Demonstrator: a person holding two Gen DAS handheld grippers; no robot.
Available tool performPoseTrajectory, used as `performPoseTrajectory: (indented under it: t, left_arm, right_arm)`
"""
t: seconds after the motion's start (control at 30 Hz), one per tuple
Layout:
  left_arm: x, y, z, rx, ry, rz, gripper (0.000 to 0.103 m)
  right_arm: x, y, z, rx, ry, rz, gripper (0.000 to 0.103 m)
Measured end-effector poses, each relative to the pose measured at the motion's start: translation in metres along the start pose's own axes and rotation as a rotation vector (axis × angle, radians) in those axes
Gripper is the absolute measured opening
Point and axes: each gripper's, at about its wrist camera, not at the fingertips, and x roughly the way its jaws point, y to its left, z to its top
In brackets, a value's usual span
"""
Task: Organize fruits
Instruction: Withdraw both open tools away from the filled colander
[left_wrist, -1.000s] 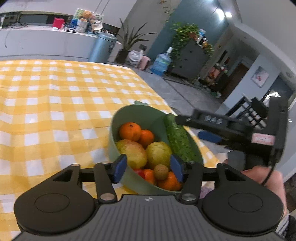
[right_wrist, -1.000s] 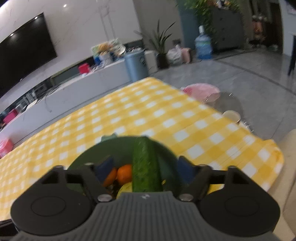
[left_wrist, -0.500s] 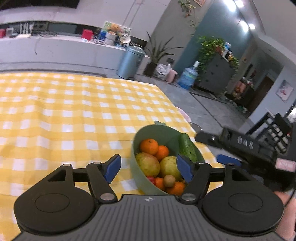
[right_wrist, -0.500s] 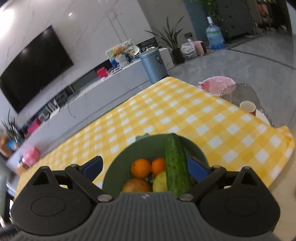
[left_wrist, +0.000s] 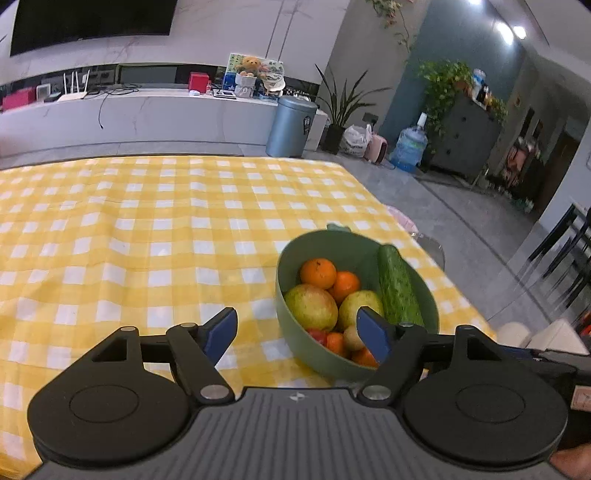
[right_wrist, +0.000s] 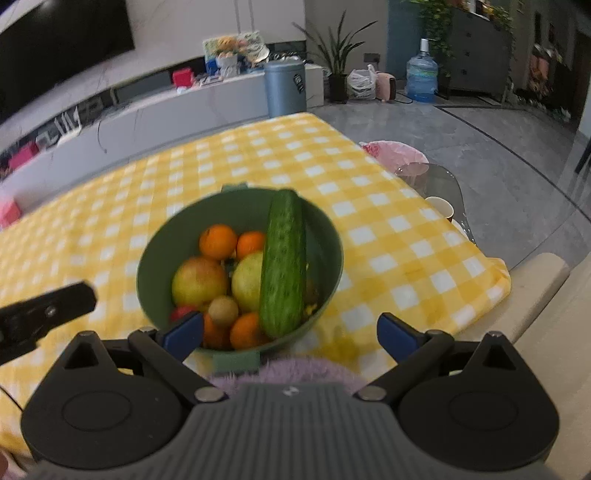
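A green bowl (left_wrist: 291, 314) stands near the right front corner of the yellow checked tablecloth (left_wrist: 147, 229). It holds oranges (left_wrist: 317, 272), yellow-green fruits (left_wrist: 311, 306), a kiwi (right_wrist: 222, 311), something red, and a cucumber (left_wrist: 398, 288) leaning on the right rim. The bowl (right_wrist: 147, 291) and cucumber (right_wrist: 283, 262) also show in the right wrist view. My left gripper (left_wrist: 297, 332) is open and empty, above and near side of the bowl. My right gripper (right_wrist: 290, 334) is open and empty, pulled back over the bowl's near rim.
The table's right edge drops to a grey floor. A pink bin (right_wrist: 393, 155), a glass side table (right_wrist: 439, 184) and a paper cup (right_wrist: 439, 207) stand just beyond it. A purple fuzzy sleeve (right_wrist: 284, 371) lies below the right gripper.
Both grippers have drawn back and up from the bowl. The right gripper's jaws have opened wider. The cucumber stays lying in the bowl.
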Motion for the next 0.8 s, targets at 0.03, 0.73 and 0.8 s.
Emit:
performPoseTrajectory:
  t: [0.03, 0.73, 0.8]
  left_arm:
    - [0.002, -0.003, -0.002, 0.006, 0.012, 0.007, 0.088]
    - [0.018, -0.015, -0.022, -0.005, 0.081, 0.012, 0.088]
    - [0.018, -0.014, -0.022, -0.009, 0.089, 0.011, 0.088]
  right_arm:
    - [0.000, 0.002, -0.003, -0.014, 0.007, -0.004, 0.096]
    - [0.010, 0.015, -0.021, -0.091, 0.066, -0.049, 0.096]
    - [0.010, 0.015, -0.021, -0.092, 0.068, -0.048, 0.096]
